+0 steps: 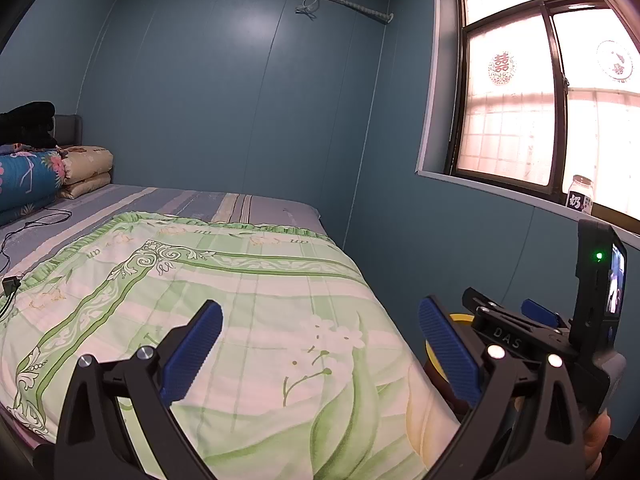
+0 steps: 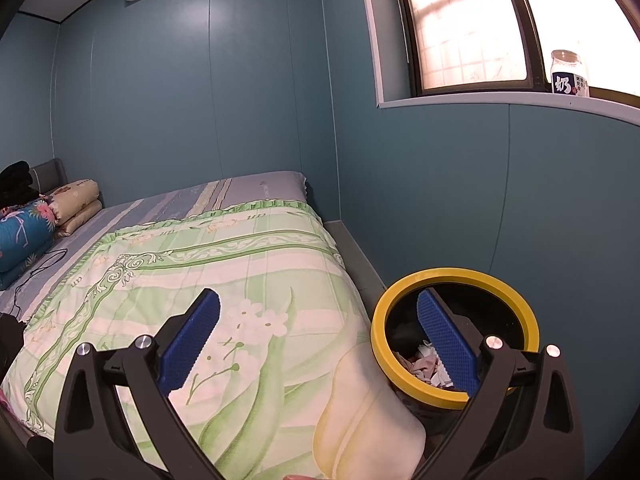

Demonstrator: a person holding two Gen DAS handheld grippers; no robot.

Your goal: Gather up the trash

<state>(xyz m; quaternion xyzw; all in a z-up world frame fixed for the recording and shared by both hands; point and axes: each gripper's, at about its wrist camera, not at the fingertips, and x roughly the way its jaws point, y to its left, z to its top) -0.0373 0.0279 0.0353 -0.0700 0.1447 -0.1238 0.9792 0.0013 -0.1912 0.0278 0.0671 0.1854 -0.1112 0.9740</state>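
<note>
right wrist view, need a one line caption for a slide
Open right gripper hovering over a green floral quilt, beside a yellow-rimmed trash bin holding crumpled paper.

Glossy plastic bin rim (image 2: 454, 276), cloth quilt (image 2: 240, 280)

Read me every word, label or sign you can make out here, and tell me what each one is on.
"DAS": on the right gripper frame.
"奶": on the bottle label; its smaller print is unreadable.
"囍": red paper-cut on the window.
Second window decal: too blurred.
Quilt lettering: illegible.
</note>
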